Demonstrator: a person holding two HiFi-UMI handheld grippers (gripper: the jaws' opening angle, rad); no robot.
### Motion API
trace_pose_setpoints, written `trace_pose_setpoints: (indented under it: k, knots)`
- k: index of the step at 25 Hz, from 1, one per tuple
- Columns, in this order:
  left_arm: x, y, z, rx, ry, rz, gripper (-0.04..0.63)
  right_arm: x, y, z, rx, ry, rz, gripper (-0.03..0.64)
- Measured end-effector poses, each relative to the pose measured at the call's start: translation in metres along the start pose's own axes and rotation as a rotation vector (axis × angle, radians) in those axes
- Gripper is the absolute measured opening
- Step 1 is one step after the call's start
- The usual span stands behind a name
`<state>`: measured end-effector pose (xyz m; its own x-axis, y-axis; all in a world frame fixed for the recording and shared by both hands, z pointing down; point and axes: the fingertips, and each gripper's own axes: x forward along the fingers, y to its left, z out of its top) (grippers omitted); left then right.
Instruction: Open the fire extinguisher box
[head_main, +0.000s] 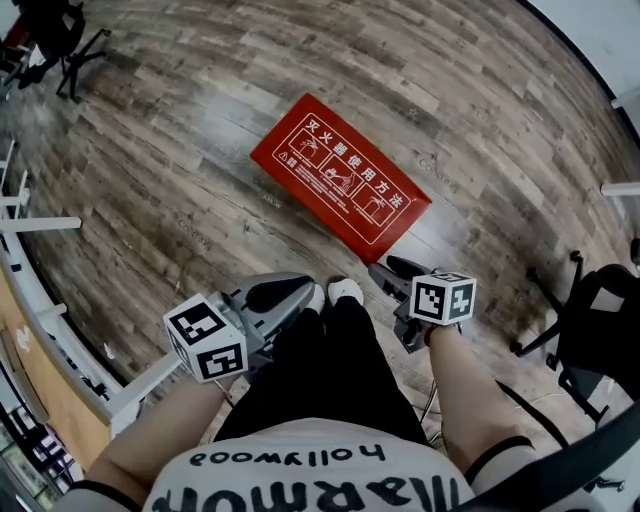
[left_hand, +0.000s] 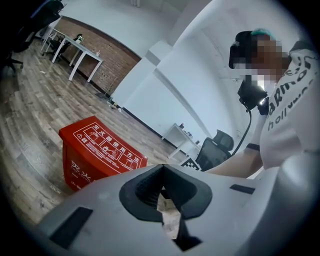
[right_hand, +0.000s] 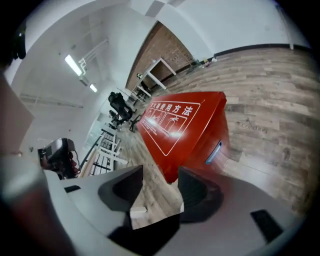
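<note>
The red fire extinguisher box (head_main: 340, 170) lies closed on the wooden floor ahead of the person's feet, its lid with white printed instructions facing up. In the right gripper view the box (right_hand: 185, 125) shows a small recessed handle (right_hand: 213, 151) on its near side. My right gripper (head_main: 385, 268) hovers just short of the box's near corner, jaws open (right_hand: 160, 175), nothing between them. My left gripper (head_main: 288, 290) is held at waist height left of the legs, well back from the box (left_hand: 95, 145). Its jaws (left_hand: 161, 170) meet at the tips and hold nothing.
The person's white shoes (head_main: 345, 292) stand just behind the box. A black office chair (head_main: 600, 320) is at the right, another chair (head_main: 60, 40) at the far left. White desk frames (head_main: 30, 225) line the left side. White desks (left_hand: 80, 55) stand by a brick wall.
</note>
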<state>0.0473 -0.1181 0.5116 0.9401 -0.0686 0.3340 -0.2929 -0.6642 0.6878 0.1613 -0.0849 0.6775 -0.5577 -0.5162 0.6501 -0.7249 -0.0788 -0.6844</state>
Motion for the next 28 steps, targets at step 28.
trace_pose_setpoints:
  k: [28]
  knots:
    - [-0.023,0.006,-0.024,-0.043,-0.038,0.086,0.005,0.022,-0.026,0.012,0.419,-0.104,0.226,0.156]
